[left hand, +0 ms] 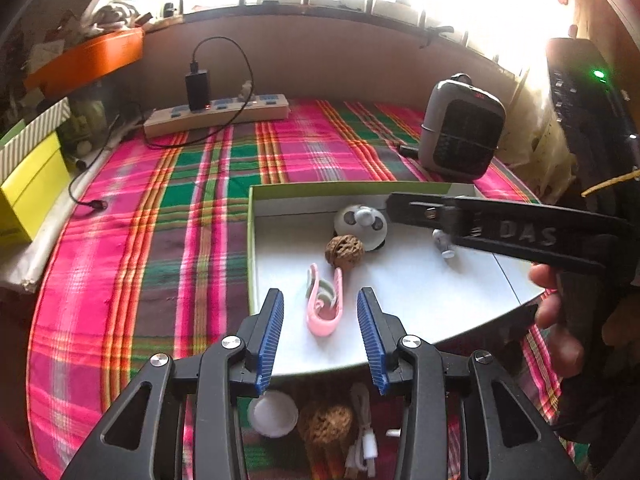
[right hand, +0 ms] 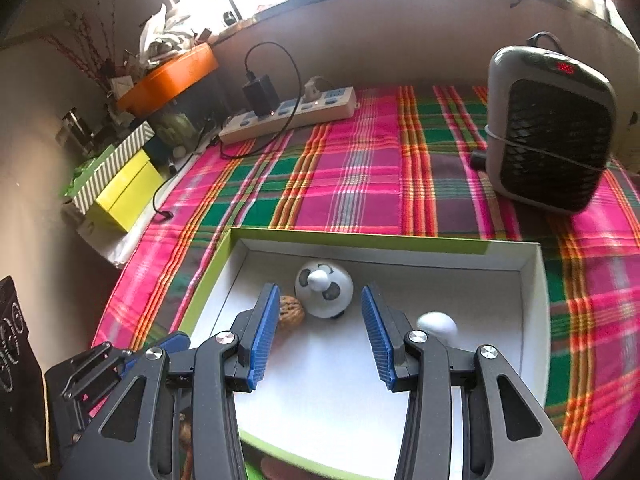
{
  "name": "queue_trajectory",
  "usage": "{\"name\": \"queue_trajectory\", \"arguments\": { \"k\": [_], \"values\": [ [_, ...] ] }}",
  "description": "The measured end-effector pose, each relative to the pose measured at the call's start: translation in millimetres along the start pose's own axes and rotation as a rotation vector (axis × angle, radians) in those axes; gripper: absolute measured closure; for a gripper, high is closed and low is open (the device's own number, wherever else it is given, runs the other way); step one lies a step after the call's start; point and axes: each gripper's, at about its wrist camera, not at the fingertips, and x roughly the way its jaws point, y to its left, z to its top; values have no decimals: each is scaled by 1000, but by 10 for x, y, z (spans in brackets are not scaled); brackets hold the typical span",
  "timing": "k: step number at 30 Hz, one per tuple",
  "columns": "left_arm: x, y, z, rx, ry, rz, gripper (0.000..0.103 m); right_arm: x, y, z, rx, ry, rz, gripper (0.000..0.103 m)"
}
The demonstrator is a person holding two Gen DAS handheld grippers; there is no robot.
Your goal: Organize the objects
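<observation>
The left gripper (left hand: 320,320) is hovering low over the near edge of the shallow white box (left hand: 420,300), pointing forward and slightly down, its blue-padded jaws standing spread and holding nothing. Lying between them on the box floor is a pink clip (left hand: 325,304), not touched by either pad. Just beyond it a walnut (left hand: 344,251) is sitting against a round panda-faced toy (left hand: 360,227).

The right gripper (right hand: 320,332) is reaching into the same box from the right side, seen in the left wrist view as a long black arm angled across the far right corner, with the person's hand (left hand: 560,312) wrapping the handle. Its jaws are also standing wide apart and gripping nothing. In the right wrist view the panda toy (right hand: 324,294) is resting just ahead between the fingers, the walnut (right hand: 291,314) is peeking out behind the left finger, and a small white knob-shaped piece (right hand: 437,325) is lying just right of the right finger.

The box is sitting on a plaid-covered tabletop (left hand: 200,220). Under the left gripper, outside the box, a white cap (left hand: 273,414), a second walnut (left hand: 330,424) and a coiled white cable (left hand: 364,444) are lying on the cloth. A small grey heater (right hand: 552,132) is standing behind the box, and a power strip (right hand: 288,114) is lying by the wall.
</observation>
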Motion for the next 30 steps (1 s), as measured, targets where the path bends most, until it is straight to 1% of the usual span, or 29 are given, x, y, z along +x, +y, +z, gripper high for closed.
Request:
{"name": "queue_trajectory", "arguments": {
  "k": [6,9,12,17,22,26,30],
  "values": [
    [-191,81,-103,-32,-25,11,67,-210,16,-125,12,-29,4,59],
    [-270,135,-154,-50,-34,16,66,-342,17,-209,24,-55,12,59],
    [-353,205,-224,-74,-42,21,66,-466,17,-300,29,-82,2,59],
    [-476,308,-336,-98,-58,15,64,-633,2,-460,21,-117,-36,58],
    [-543,430,-440,-142,-61,8,64,-770,-31,-620,8,-140,-79,58],
    [-564,484,-523,-157,-58,-12,63,-863,-70,-763,11,-158,-112,53],
    [-556,515,-611,-170,-52,-31,63,-928,-134,-914,11,-162,-150,53]
  ]
}}
